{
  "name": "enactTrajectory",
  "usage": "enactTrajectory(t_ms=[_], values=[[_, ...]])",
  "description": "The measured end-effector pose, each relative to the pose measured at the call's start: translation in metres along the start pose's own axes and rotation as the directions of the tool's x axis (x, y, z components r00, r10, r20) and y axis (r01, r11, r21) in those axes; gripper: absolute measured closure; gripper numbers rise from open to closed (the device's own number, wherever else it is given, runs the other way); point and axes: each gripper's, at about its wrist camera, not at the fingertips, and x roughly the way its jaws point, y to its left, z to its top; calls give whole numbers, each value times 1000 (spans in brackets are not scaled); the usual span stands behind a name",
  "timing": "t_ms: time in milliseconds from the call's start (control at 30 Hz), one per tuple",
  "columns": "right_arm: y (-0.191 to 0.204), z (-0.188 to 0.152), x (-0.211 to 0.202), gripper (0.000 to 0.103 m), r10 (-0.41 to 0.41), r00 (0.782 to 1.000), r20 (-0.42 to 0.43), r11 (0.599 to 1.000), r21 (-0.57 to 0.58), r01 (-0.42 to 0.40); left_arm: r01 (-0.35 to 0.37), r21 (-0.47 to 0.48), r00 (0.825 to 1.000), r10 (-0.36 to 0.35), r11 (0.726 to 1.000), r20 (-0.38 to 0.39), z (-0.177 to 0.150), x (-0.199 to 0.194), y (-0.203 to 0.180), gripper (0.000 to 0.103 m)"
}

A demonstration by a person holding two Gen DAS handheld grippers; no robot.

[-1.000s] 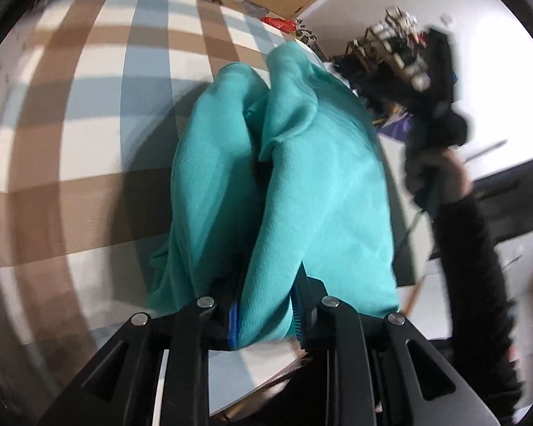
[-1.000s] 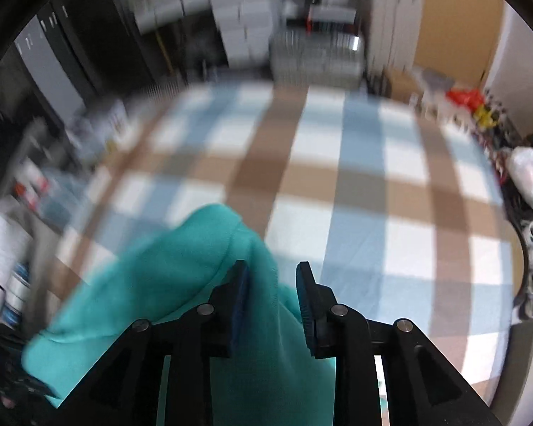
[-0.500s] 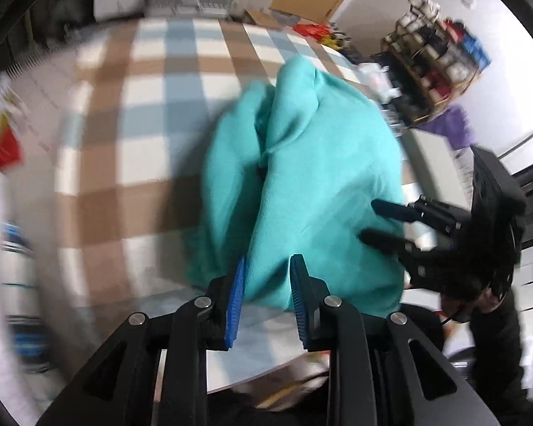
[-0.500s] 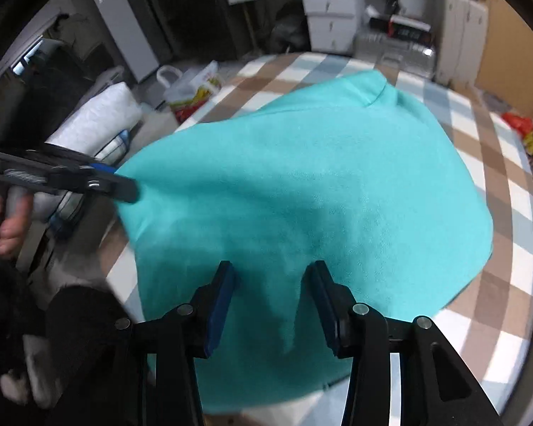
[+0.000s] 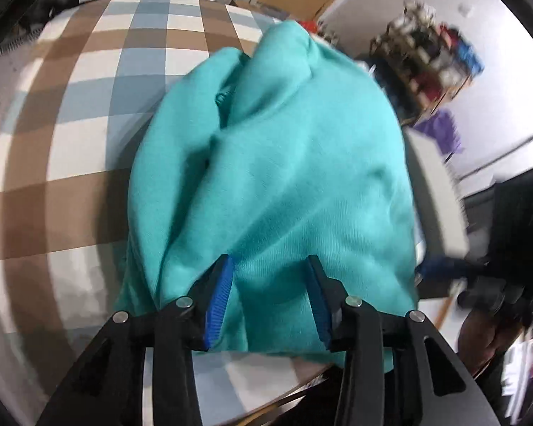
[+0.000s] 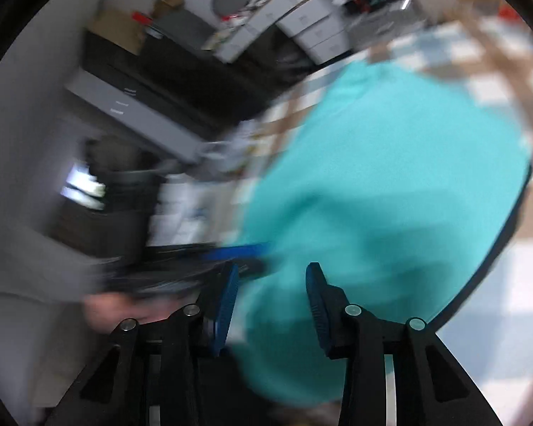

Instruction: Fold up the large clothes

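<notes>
A large teal garment (image 5: 284, 163) lies bunched in folds on the checked tablecloth (image 5: 89, 142), reaching the table's near edge. My left gripper (image 5: 268, 261) hangs just over its near hem. The jaws are opening, with cloth showing in the gap but not pinched by the blue pads (image 5: 218, 298). The right wrist view is blurred. There the same garment (image 6: 391, 177) fills the right half, and my right gripper (image 6: 273, 268) hovers at its edge. Its jaws are closing, cloth lies in the gap, and no grip shows. The right gripper's blue finger (image 5: 440, 266) shows at the right of the left wrist view.
The table's rounded near edge (image 5: 284, 387) runs just under the left gripper. Shelves of clutter (image 5: 433, 60) stand past the table on the right. Grey cabinets (image 6: 135, 106) and stacked drawers (image 6: 316, 32) lie beyond the garment. A hand (image 6: 106, 305) holds the left gripper.
The left gripper let go of the garment's hem and its jaws spread. The right gripper swung from out over the table round to the garment's near edge, close to the left gripper.
</notes>
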Motion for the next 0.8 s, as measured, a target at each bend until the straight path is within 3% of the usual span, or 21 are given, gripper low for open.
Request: enactTrajectory(t_ms=[67, 133, 167, 267, 333, 400, 433, 500, 533, 567, 600, 633, 700, 733, 800], values=[[-3, -12, 15, 66, -49, 995, -89, 999, 14, 50, 12, -7, 1000, -12, 1000, -15, 3, 1, 7, 68], [-12, -19, 28, 79, -56, 992, -113, 998, 27, 60, 12, -10, 1000, -12, 1000, -22, 6, 2, 17, 74], [-16, -18, 31, 103, -99, 988, -117, 995, 17, 102, 16, -13, 1000, -16, 1000, -25, 6, 1, 19, 79], [-31, -16, 36, 103, -55, 990, -128, 994, 92, 67, 45, -43, 998, -47, 998, -48, 10, -3, 30, 81], [-25, -18, 38, 103, -80, 990, -116, 995, 53, 87, 18, -34, 998, -20, 999, -64, 13, -18, 22, 81], [-13, -22, 38, 103, -135, 987, -84, 991, 2, 135, 19, 18, 1000, -19, 1000, -23, 16, -44, 0, 81], [-7, -24, 38, 103, -161, 984, -72, 987, -17, 160, 51, 68, 998, -52, 996, 21, 20, -58, -18, 81], [-3, -26, 38, 103, -179, 983, -50, 984, -25, 178, 61, 164, 992, -78, 984, 99, 26, -74, -45, 68], [-4, -27, 38, 103, -177, 984, -39, 984, -20, 176, 17, 208, 988, -49, 978, 146, 33, -75, -60, 50], [-5, -28, 38, 103, -169, 985, -27, 986, -14, 169, -24, 235, 985, -18, 972, 173, 39, -71, -68, 42], [-8, -28, 37, 103, -157, 987, -16, 988, -4, 157, -66, 245, 984, 22, 967, 176, 47, -62, -73, 42], [-11, -29, 36, 103, -141, 990, -6, 990, 8, 141, -89, 233, 987, 56, 968, 148, 55, -48, -72, 42], [-18, -31, 31, 103, -103, 995, 16, 994, 24, 103, -45, 113, 999, 47, 993, -14, 70, -6, -43, 53], [-22, -32, 29, 103, -84, 996, 30, 996, 25, 83, -41, 78, 998, 44, 996, -44, 71, 7, -31, 57], [-33, -36, 24, 103, -30, 997, 73, 999, 25, 28, -4, 56, 999, 6, 998, -35, 71, 18, -17, 55]])
